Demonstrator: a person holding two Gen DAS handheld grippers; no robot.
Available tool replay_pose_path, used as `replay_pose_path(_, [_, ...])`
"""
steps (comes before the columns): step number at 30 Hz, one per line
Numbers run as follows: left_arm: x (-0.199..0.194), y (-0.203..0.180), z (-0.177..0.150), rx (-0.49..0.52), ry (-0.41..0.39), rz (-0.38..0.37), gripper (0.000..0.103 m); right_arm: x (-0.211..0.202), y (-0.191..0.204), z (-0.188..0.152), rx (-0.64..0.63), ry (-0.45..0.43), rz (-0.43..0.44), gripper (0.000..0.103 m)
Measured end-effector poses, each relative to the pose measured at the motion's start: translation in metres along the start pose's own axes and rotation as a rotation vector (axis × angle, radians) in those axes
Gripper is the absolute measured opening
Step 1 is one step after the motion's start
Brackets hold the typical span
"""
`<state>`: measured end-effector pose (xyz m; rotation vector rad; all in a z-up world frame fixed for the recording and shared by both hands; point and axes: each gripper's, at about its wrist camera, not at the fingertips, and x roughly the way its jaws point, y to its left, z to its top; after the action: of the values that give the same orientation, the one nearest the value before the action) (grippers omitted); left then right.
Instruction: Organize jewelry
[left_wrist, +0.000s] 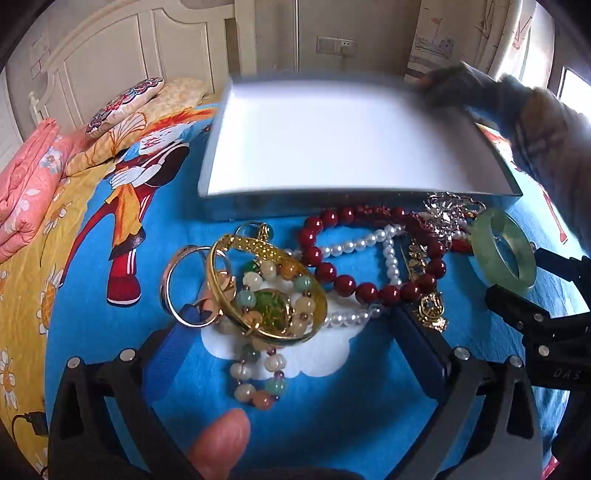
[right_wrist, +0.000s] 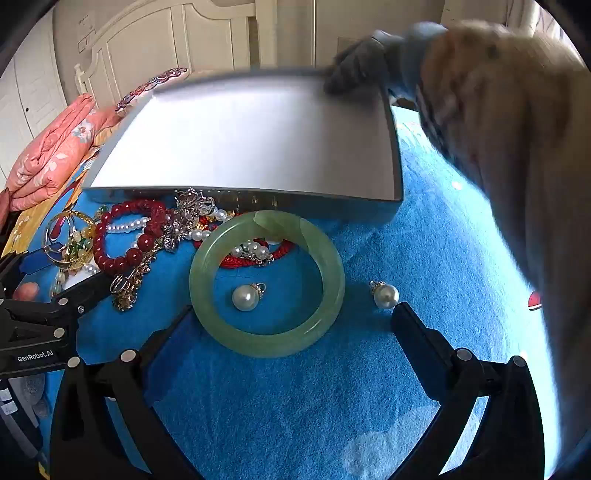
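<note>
A heap of jewelry lies on the blue blanket (right_wrist: 424, 240). In the left wrist view my left gripper (left_wrist: 284, 328) is open, with a gold bangle (left_wrist: 218, 273) and a multicoloured bead bracelet (left_wrist: 258, 373) between its spread fingers, nothing gripped. A red bead bracelet (left_wrist: 347, 284), pearl strand (left_wrist: 369, 238) and silver brooch (left_wrist: 447, 210) lie beyond. My right gripper (right_wrist: 291, 325) is open around the near edge of a green jade bangle (right_wrist: 266, 345). One pearl pendant (right_wrist: 245, 298) lies inside the bangle, another (right_wrist: 386, 295) to its right.
A white-lined grey box (right_wrist: 258, 136) sits behind the heap, blurred, with a gloved hand (right_wrist: 362, 66) in a furry sleeve (right_wrist: 498, 110) on its far right corner. Folded pink quilts (left_wrist: 26, 192) and pillows (left_wrist: 125, 103) lie at the left. A thumb (left_wrist: 221, 439) shows below.
</note>
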<state>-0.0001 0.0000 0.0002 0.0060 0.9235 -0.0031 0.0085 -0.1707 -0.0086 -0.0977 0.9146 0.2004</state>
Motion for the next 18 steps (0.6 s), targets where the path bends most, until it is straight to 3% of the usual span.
replay_pose_path(18, [-0.0001,-0.0001,0.0,0.001,-0.002,0.002,0.101,0.0009,0.0005,0.0009,-0.001,-0.003,-0.002,0.099])
